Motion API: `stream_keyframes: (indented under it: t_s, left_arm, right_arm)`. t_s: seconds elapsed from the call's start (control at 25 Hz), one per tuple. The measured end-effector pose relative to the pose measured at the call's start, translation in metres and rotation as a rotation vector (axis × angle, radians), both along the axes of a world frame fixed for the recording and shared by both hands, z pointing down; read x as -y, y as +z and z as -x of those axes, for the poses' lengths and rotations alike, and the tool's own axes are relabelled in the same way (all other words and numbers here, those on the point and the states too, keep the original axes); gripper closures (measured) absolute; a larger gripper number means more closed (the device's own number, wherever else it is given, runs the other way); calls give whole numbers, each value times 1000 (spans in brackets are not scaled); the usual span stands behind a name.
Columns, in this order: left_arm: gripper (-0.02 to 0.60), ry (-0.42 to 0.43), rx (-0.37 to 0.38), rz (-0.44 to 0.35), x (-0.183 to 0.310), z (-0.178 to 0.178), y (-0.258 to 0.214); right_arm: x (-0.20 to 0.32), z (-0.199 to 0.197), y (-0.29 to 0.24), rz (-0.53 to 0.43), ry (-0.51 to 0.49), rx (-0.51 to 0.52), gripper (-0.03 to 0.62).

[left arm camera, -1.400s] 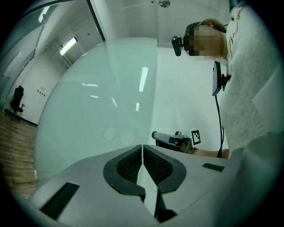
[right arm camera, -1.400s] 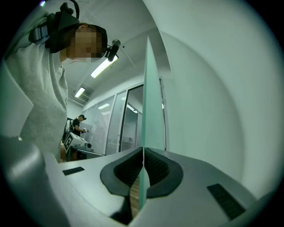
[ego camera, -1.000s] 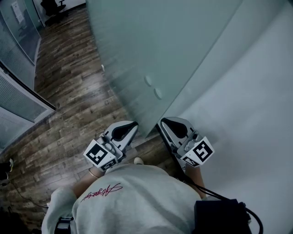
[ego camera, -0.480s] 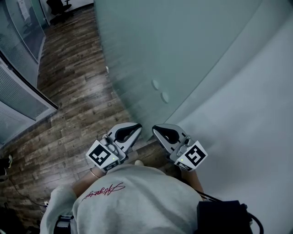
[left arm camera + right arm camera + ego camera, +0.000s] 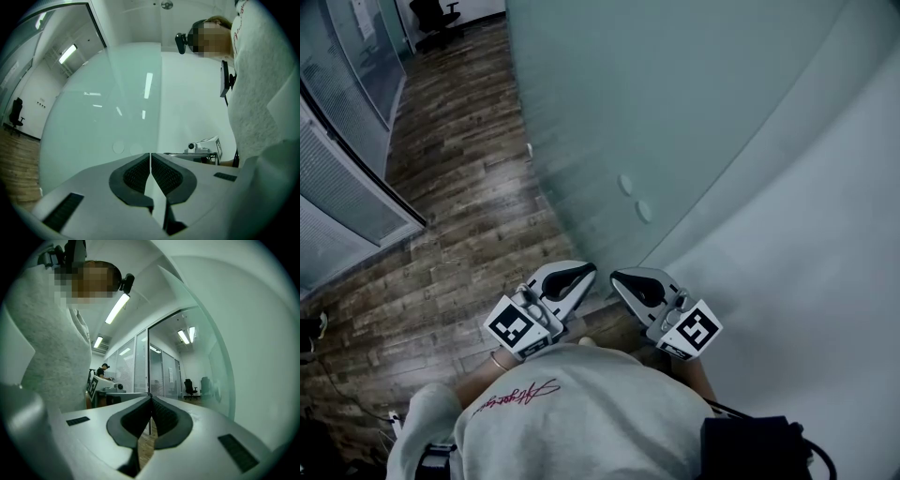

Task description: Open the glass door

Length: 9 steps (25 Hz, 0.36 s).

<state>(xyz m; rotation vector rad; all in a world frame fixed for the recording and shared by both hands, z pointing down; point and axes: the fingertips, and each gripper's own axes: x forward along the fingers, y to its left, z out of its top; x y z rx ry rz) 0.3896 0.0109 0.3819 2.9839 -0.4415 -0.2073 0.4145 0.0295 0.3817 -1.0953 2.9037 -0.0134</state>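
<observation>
The right gripper [image 5: 617, 277] has swung in from the wall side of the door's edge. It now sits tip to tip with the left gripper [image 5: 589, 269], the two nearly touching. Both have their jaws pressed together with nothing between them.

The frosted glass door [image 5: 675, 103] rises just ahead of the tips, with its bottom corner right by them. Its free edge runs up along the white wall [image 5: 825, 281] on the right gripper's side. Two round fittings [image 5: 625, 184] sit on the glass a little beyond the tips, one beside the other.

Out past the left gripper the floor is dark wooden plank floor [image 5: 459, 197]. On its far side stands a glazed partition with blinds [image 5: 347, 187]. One office chair [image 5: 436, 11] stands at the far end of the corridor.

There are two grippers, each with one marker cube [image 5: 514, 328]. The person holding them wears a grey top [image 5: 581, 412].
</observation>
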Motion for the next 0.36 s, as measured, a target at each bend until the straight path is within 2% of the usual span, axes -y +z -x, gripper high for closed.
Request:
stream_keyframes:
  t_s: [0.16, 0.36]
  left_arm:
    - [558, -17, -39, -4, -1, -1, -9]
    - [557, -29, -29, -29, -2, -4, -13]
  right_arm:
    - [0, -2, 0, -7, -6, 2, 577]
    - [-1, -3, -2, -5, -13, -13, 577]
